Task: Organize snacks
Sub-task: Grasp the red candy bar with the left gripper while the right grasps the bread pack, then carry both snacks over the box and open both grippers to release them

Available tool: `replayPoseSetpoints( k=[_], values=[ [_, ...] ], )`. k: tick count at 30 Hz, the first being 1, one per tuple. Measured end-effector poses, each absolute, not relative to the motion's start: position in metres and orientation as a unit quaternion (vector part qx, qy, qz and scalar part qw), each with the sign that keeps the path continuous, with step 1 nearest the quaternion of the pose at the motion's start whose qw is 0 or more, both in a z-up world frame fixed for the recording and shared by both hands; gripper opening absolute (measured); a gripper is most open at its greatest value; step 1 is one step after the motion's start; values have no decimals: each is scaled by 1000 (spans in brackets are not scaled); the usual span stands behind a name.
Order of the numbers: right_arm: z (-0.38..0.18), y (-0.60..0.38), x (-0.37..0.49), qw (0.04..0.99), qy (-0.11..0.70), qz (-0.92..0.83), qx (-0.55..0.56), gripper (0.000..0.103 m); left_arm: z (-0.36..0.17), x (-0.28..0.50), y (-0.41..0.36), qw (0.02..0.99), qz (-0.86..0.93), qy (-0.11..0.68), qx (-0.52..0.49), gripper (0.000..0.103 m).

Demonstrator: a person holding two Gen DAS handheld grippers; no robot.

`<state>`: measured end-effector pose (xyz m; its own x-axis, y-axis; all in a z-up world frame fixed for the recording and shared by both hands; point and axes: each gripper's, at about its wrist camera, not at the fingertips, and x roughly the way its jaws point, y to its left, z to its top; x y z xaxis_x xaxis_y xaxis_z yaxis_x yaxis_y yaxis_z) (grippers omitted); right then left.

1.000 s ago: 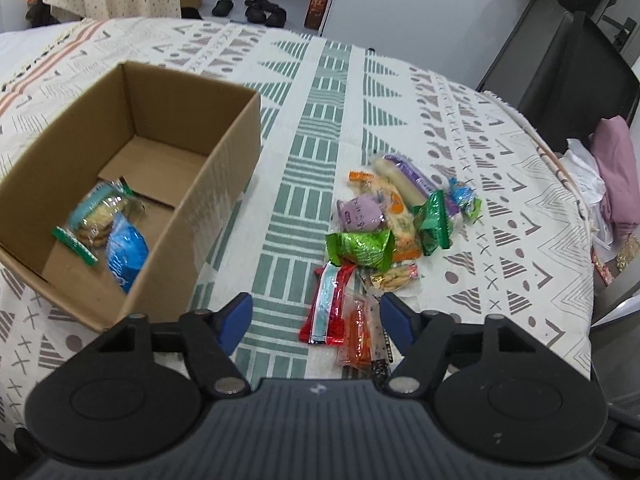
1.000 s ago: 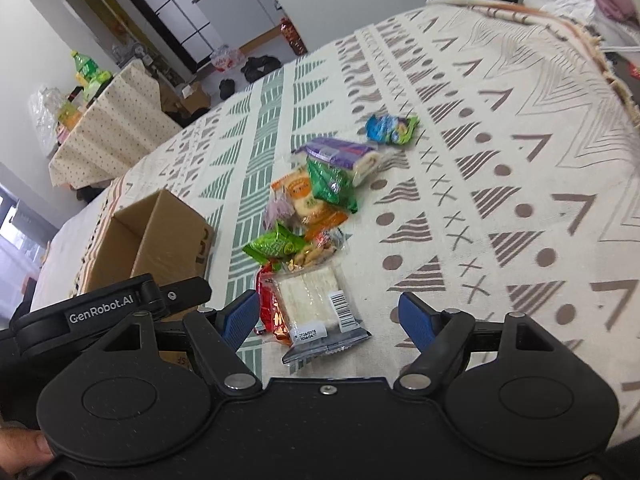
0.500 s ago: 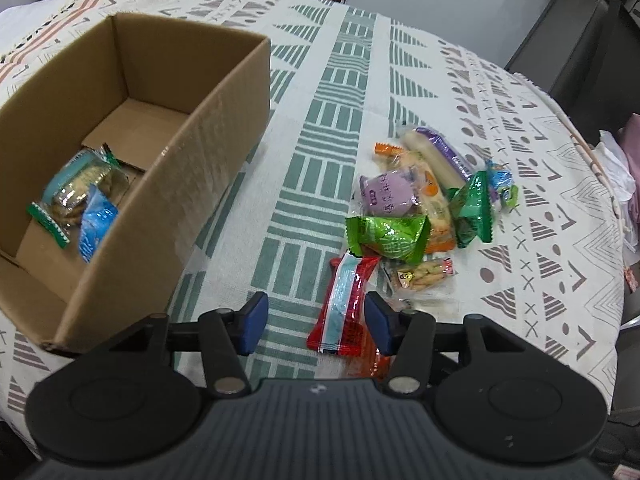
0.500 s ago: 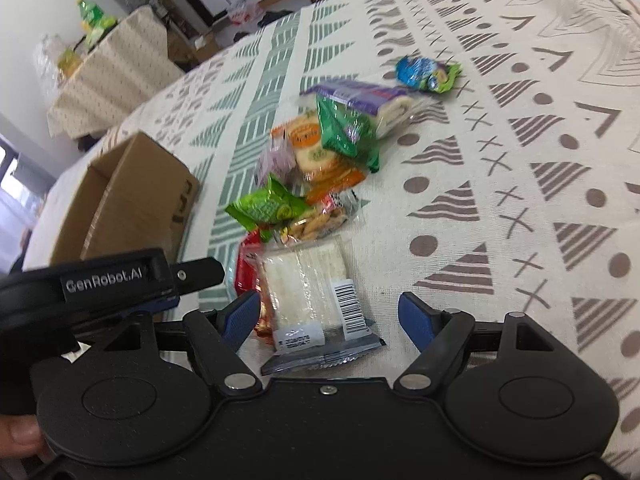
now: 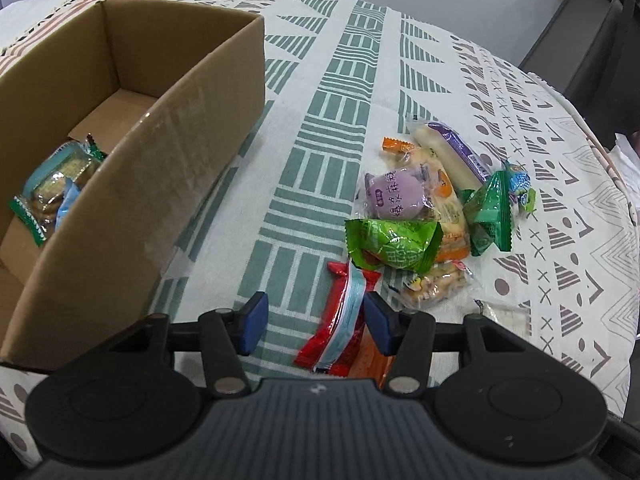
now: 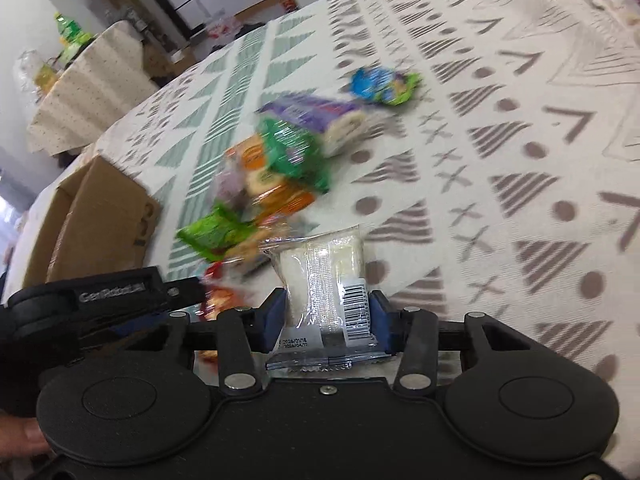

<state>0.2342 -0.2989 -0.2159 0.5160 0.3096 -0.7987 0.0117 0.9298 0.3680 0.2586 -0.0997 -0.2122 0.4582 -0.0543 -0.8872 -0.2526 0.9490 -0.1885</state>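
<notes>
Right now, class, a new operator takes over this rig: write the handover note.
Right gripper: jaws just closed, pads pressing the clear-wrapped white sandwich pack.
Left gripper: open, jaws just narrowed, red-and-blue long wrapper between them, not pinched.
Brown cardboard box: holds a teal-and-green biscuit pack and a blue packet.
Left: lift both snacks into the box, then clear the mixed pile from the patterned tablecloth.

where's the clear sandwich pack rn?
Right wrist view, bottom centre: the clear sandwich pack sits between the right tool's blue pads, just right of the red snack wrapper.
</notes>
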Motion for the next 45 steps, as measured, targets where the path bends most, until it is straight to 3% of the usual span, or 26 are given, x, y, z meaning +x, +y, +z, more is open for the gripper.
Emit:
replayPoseSetpoints(
  k=[13, 17, 18, 19, 30, 45],
  values=[
    [-218, -289, 237, 862, 481, 87, 133, 57, -218, 260, -112, 842, 36, 525, -123, 52],
    [-218, -282, 235, 865, 482, 89, 113, 57, -217, 259, -110, 841, 41, 527, -118, 28],
    [-218, -281, 235, 866, 481, 88, 106, 53, -217, 258, -107, 840, 40, 526, -126, 20],
    [-218, -280, 234, 867, 481, 88, 101, 49, -216, 258, -105, 839, 41, 526, -131, 19],
    [-207, -286, 225, 866, 480, 72, 119, 46, -188, 244, -97, 853, 32, 501, -140, 19],
    [-144, -266, 202, 892, 422, 85, 136, 45, -128, 220, -68, 886, 15, 433, -165, 19]
  ],
)
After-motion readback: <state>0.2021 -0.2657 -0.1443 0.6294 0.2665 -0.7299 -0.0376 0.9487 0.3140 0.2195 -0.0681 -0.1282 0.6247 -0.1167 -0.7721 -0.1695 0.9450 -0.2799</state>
